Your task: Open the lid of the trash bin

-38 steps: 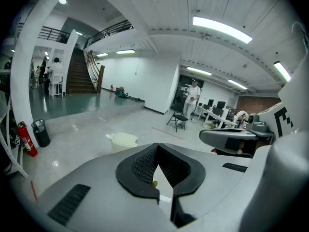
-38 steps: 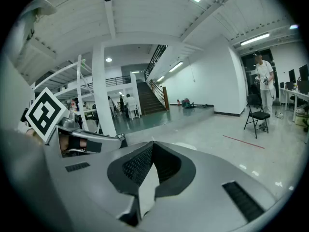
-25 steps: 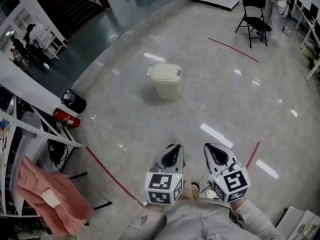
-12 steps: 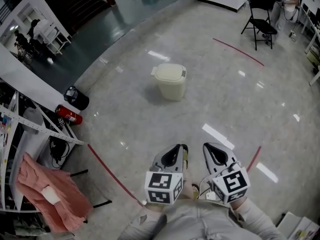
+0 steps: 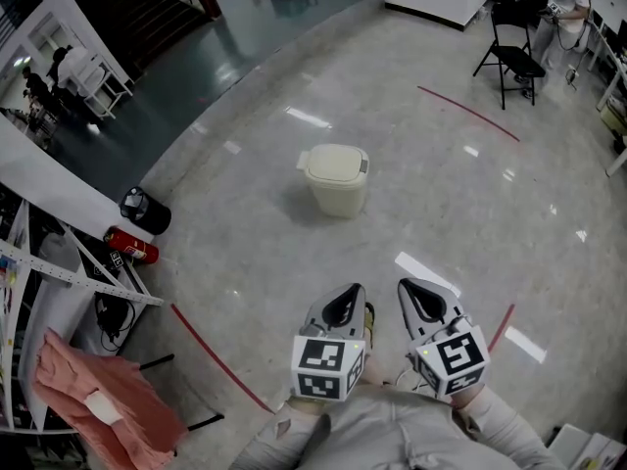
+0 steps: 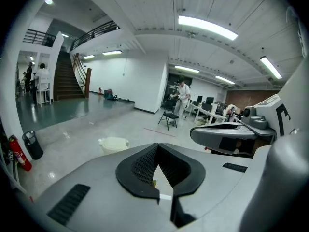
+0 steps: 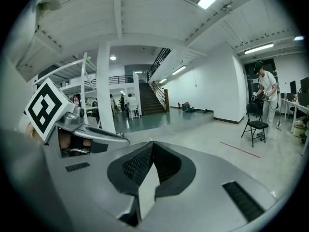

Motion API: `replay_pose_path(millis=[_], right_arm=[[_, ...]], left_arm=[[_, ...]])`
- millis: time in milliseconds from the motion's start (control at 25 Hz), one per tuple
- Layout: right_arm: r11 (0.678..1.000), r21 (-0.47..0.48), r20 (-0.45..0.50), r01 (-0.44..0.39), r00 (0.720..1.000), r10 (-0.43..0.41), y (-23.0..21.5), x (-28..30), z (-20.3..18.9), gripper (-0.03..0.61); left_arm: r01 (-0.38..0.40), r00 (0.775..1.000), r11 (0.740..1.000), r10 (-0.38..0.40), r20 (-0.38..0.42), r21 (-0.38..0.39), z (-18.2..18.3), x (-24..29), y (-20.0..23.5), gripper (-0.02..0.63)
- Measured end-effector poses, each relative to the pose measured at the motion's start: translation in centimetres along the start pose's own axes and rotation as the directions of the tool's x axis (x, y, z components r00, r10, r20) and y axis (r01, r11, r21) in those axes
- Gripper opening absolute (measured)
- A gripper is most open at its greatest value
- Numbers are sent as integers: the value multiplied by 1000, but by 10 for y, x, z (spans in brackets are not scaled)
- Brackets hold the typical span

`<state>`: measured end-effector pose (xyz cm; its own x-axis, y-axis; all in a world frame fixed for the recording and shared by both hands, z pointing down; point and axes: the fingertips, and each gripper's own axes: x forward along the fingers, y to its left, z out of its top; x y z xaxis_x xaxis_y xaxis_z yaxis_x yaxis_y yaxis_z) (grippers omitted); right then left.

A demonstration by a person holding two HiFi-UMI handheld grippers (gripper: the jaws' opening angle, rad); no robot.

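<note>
Ahead on the floor (image 5: 460, 223), the trash bin (image 5: 335, 178) is nearer.

Trash bin (image 5: 336, 178) on floor (image 5: 441, 213); fire extinguisher (image 5: 130, 246) lies leftward.

The left claw (image 5: 345, 300) and right claw (image 5: 415, 296) are grey, with black-and-white marker cubes. Ahead of them, the bin (image 5: 336, 178) is cream, on a pale grey floor (image 5: 441, 213) with red lines (image 5: 470, 114).

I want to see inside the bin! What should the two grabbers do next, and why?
Probably step forward toward the trash bin. Its lid looks closed, and the left gripper and right gripper, both shut and empty, are held near the body, far short of it.
</note>
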<state>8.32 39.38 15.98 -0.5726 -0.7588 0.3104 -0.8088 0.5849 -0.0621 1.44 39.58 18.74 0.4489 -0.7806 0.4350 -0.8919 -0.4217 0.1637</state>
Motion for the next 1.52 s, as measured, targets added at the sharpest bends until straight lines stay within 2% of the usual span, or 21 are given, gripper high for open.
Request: replay_pose_path(millis=[280,800,1080,1240,1520], right_arm=[[1000,-4,-6,0,1000,0,-20,58,24,-2],[1000,-5,-13,28,1000,-28,-60,160,65,-2],[1000,-21,-25,5,1000,-6,-80,201,71,-2],[1000,-5,-32,20,999,-20,-94,218,73,-2],[999,-14,-78,40,996,-41,-131,235,61,-2]], left_arm=[[28,1000,1000,-28,1,12,37,45,41,5],[43,999,999,-43,-27,9,78,118,121,5],[44,998,999,-44,-34,-12,93,148,149,5],[42,999,999,-42,-18,-14,103,167,164,5],[33,998,999,-34,-50,-37,101,205,175,5]])
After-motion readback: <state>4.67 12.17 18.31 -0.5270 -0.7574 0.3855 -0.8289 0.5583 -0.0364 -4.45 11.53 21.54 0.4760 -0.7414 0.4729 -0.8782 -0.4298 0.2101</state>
